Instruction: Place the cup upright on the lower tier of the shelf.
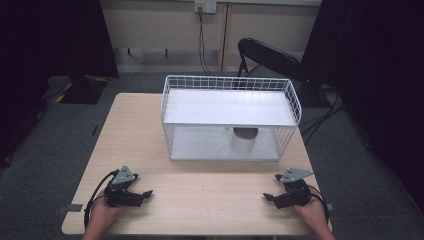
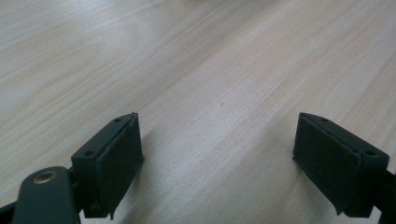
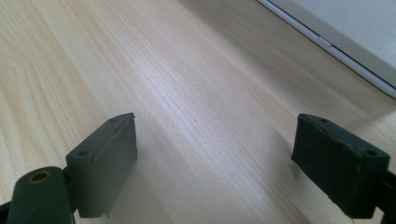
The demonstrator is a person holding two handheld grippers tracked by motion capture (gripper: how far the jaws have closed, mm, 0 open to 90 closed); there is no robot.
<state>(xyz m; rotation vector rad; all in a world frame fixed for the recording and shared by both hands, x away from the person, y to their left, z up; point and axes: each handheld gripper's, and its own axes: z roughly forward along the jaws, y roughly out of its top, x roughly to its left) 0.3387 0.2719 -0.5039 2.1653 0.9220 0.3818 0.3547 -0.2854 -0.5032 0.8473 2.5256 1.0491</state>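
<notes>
Nearest the camera in the high view, the person's left hand [image 1: 102,212] holds the left hand-held gripper [image 1: 143,194] on the near left part of the light wooden table [image 1: 130,125]. Its jaws point right, toward the table's middle, and its grey three-cornered plate faces up. In the left gripper view the left hand-held gripper [image 2: 217,161] has its two black jaws spread wide apart with bare wood grain between them; it grips nothing.

Toward the middle, farther back, a white wire rack [image 1: 230,117] stands on the table with its long axis running left to right. It has a solid white upper shelf with a wire rail around it and an open lower level. On that lower level, right of centre, a grey cylindrical cup [image 1: 244,140] stands upright, its open mouth up.

At the near right, the right hand [image 1: 312,212] holds the right hand-held gripper [image 1: 271,191], its jaws pointing left. In the right gripper view the right hand-held gripper [image 3: 215,161] is likewise wide open and empty, with the rack's white base edge at upper right.

Behind the table, a black folding chair [image 1: 270,57] stands on grey carpet.
</notes>
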